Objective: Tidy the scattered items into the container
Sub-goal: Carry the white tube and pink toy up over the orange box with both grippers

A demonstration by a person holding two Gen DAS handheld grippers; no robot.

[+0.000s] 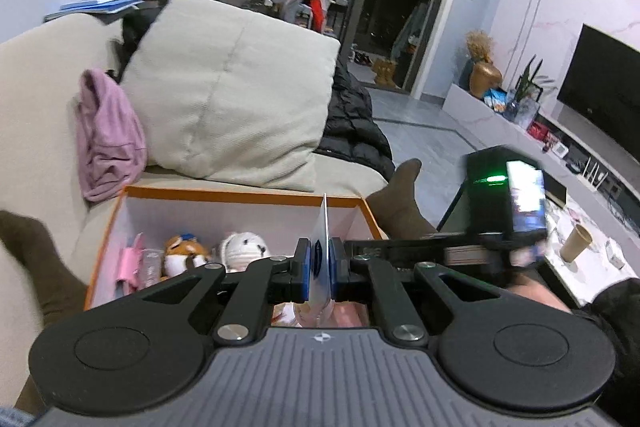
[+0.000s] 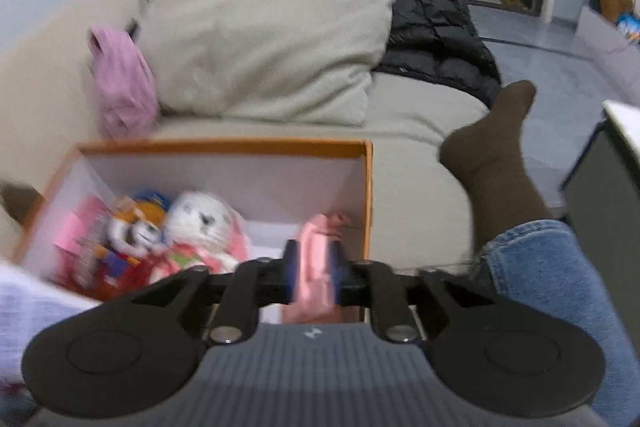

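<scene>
Pale card (image 1: 325, 251) pinched upright in left gripper (image 1: 320, 269); right gripper (image 2: 316, 273) loosely straddles pink item (image 2: 316, 259).

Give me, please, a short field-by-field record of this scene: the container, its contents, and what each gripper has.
container: orange box, open, on the sofa
contents: white plush, orange plush
left gripper: shut on a thin card, edge-on, over the box
right gripper: pink item between its jaws, over the box; grip unclear, blurred
</scene>
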